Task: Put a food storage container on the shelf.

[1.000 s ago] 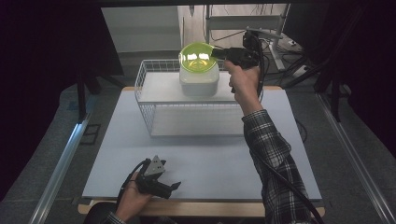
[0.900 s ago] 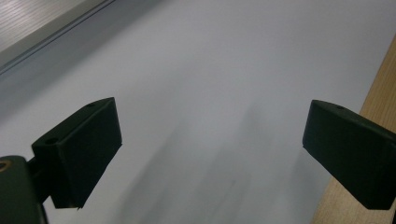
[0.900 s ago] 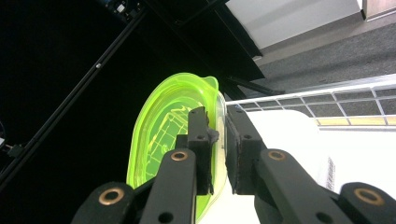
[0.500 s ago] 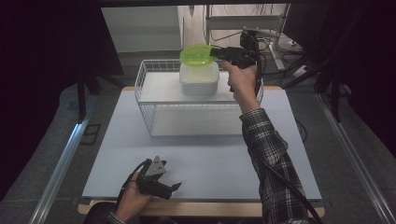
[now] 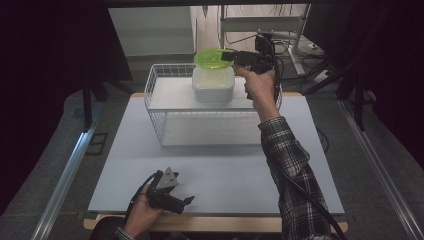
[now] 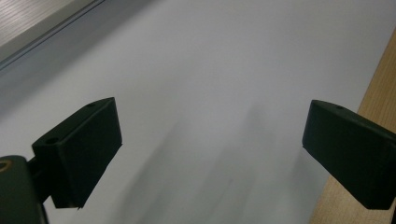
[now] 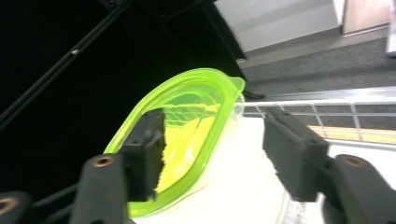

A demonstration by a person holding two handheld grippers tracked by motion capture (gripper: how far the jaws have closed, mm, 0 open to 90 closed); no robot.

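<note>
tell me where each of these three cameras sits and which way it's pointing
High view: above the person's side, looking forward and down on the table; both forearms, left gripper and right gripper show.
Left gripper view: rides the left gripper, looking down at the table's near edge between spread jaws.
Right gripper view: rides the right gripper, looking along its jaws at the green lid over the wire basket.
Shared: high and right gripper views both show lid and basket.

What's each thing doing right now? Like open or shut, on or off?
Wire basket: standing upright on the table.
White tub: upright inside the basket, covered.
Green lid: resting on the tub; can't tell if it's pressed shut.
Right claw: open, at the lid's edge.
Left claw: open, empty, low over the table.
</note>
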